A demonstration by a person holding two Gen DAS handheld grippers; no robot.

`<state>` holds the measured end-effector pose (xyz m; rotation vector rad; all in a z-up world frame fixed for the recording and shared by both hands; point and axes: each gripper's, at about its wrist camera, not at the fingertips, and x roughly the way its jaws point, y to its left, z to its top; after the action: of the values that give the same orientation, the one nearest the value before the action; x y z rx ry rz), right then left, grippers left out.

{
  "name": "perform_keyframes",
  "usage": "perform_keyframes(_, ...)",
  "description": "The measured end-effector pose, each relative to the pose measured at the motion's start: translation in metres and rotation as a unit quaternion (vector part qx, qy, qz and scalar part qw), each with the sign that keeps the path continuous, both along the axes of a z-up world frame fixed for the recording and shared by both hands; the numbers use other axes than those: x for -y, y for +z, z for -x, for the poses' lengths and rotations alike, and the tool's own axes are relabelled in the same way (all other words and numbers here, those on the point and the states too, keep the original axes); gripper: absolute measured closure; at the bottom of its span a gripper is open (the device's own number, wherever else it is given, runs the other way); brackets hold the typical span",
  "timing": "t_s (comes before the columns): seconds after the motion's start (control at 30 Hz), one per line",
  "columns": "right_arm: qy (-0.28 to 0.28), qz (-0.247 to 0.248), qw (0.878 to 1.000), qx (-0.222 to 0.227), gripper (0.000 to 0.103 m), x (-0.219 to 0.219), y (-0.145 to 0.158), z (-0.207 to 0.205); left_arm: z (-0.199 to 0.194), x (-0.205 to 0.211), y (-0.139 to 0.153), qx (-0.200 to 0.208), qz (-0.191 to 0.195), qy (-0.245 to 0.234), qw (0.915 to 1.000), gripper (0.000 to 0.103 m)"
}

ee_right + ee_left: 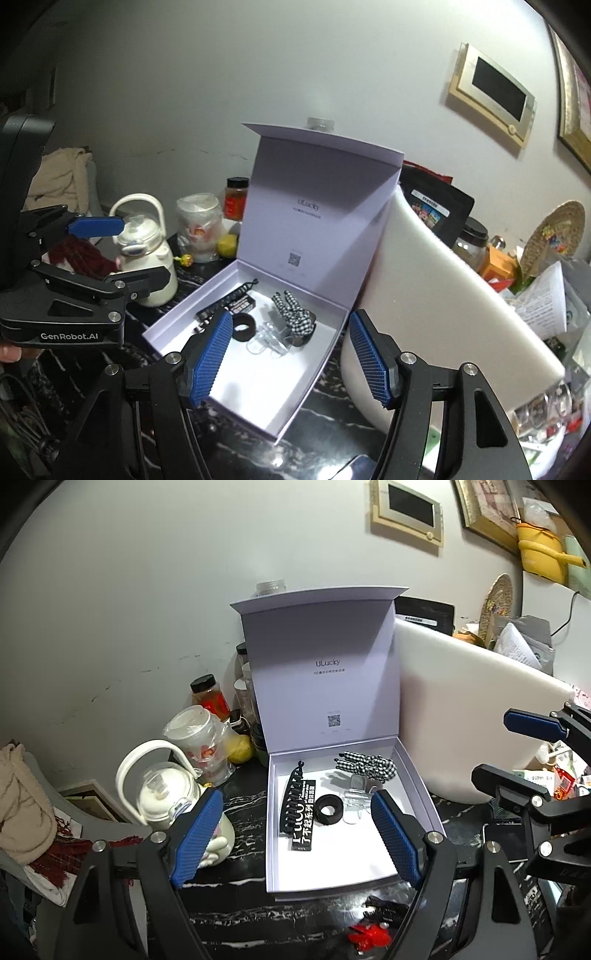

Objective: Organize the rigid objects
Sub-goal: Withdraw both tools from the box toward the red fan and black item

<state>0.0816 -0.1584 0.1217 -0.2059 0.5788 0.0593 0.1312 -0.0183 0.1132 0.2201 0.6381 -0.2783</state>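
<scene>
An open lavender gift box (332,860) (255,391) sits on the black marbled table with its lid standing upright. Inside lie a black toothed hair clip (293,801) (225,301) on a black label card (304,825), a black ring (328,809) (243,326), a clear plastic clip (356,801) (267,338) and a gingham bow (369,766) (293,314). My left gripper (298,797) (146,249) hovers open in front of the box, empty. My right gripper (291,319) (493,744) hangs open to the box's right, also empty.
A white kettle (162,794), a plastic cup (199,742), a lemon (240,751) and a spice jar (208,698) crowd the box's left. A white board (461,709) leans at its right. A red trinket (369,936) and a black one (388,904) lie before the box.
</scene>
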Motion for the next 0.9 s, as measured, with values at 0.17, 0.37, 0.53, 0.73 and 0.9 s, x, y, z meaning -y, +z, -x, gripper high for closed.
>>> perform_keyframes(0.17,0.003,0.004,1.000,0.010,0.035,-0.006,0.004,0.023,0.024,-0.003,0.004,0.007,0.000,0.003,1.0000,0.020)
perform_keyframes(0.37,-0.001,0.004,1.000,0.016,0.035,-0.010,0.003,0.047,0.048,-0.004,0.000,0.002,0.000,0.001,1.0000,0.020)
perform_keyframes(0.53,-0.007,-0.002,1.000,0.013,0.034,-0.010,-0.003,0.065,0.066,-0.007,-0.007,-0.006,0.006,0.006,0.9999,0.020)
perform_keyframes(0.73,-0.009,-0.007,1.000,0.002,0.034,-0.011,-0.018,0.080,0.081,-0.008,-0.019,-0.019,0.005,0.005,0.9998,0.020)
perform_keyframes(0.9,-0.006,-0.015,1.000,-0.014,0.034,-0.010,-0.035,0.089,0.091,-0.007,-0.037,-0.036,0.004,0.000,0.9993,0.020)
